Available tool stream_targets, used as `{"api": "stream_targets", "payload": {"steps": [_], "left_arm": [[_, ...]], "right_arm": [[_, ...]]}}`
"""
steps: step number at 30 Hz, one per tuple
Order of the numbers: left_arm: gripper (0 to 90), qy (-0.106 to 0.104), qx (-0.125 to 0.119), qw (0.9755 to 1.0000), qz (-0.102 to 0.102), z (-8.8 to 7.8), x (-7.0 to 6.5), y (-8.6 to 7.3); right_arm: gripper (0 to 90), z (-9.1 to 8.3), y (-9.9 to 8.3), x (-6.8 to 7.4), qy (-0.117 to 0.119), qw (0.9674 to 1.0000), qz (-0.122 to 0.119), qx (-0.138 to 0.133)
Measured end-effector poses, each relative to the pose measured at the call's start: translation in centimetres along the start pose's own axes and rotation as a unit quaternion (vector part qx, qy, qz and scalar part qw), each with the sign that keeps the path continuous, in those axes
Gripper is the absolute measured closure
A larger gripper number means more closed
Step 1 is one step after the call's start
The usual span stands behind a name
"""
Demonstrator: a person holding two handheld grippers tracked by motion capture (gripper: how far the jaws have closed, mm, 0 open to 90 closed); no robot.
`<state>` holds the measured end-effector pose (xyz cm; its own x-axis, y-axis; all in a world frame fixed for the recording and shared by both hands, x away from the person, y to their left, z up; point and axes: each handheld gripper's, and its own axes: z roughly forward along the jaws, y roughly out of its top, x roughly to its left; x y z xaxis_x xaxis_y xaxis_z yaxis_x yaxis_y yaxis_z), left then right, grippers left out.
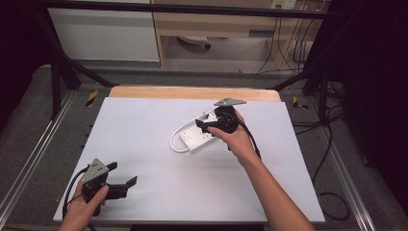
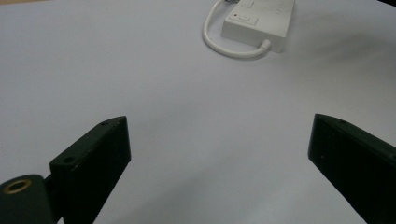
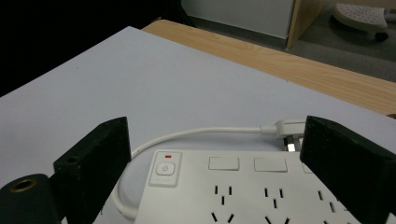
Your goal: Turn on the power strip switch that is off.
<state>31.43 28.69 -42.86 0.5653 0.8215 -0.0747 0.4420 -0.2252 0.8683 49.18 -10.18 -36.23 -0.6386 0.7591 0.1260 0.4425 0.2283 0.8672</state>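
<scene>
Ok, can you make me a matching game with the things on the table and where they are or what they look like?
Things:
1. power strip
2. left gripper
3. right gripper
4. plug

Places or states:
A. open, above bare white table near the front edge
B. white, lying beside the strip's far end
C. white, flat in the middle of the table, cable looped round
D. open, just above the strip's sockets

Pairs: 1-C, 2-A, 3-D, 4-B
</scene>
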Motion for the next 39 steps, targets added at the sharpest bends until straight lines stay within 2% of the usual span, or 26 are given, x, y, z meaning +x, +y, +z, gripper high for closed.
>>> {"api": "stream_targets", "payload": {"steps": [4, 19, 28, 39], "left_arm": [[5.9, 0.001, 0.000, 1.0000, 0.000, 0.0, 0.0, 0.0], [5.9, 0.003, -0.002, 1.0000, -0.001, 0.0, 0.1, 0.0], [5.9, 0.004, -0.003, 1.0000, 0.000, -0.1, 0.0, 0.0], [5.9, 0.003, -0.004, 1.0000, 0.003, -0.1, 0.0, 0.0]], "right_arm": [[5.9, -1.1, 0.2, -0.1, 0.001, 1.0000, 0.006, -0.005], [4.3, -5.1, 0.0, -0.5, 0.007, 0.9994, 0.002, -0.035], [4.2, -7.5, -1.0, -1.5, -0.003, 0.9990, 0.004, -0.043], [4.0, -10.9, -2.9, -3.2, -0.017, 0.9974, 0.024, -0.065]]}}
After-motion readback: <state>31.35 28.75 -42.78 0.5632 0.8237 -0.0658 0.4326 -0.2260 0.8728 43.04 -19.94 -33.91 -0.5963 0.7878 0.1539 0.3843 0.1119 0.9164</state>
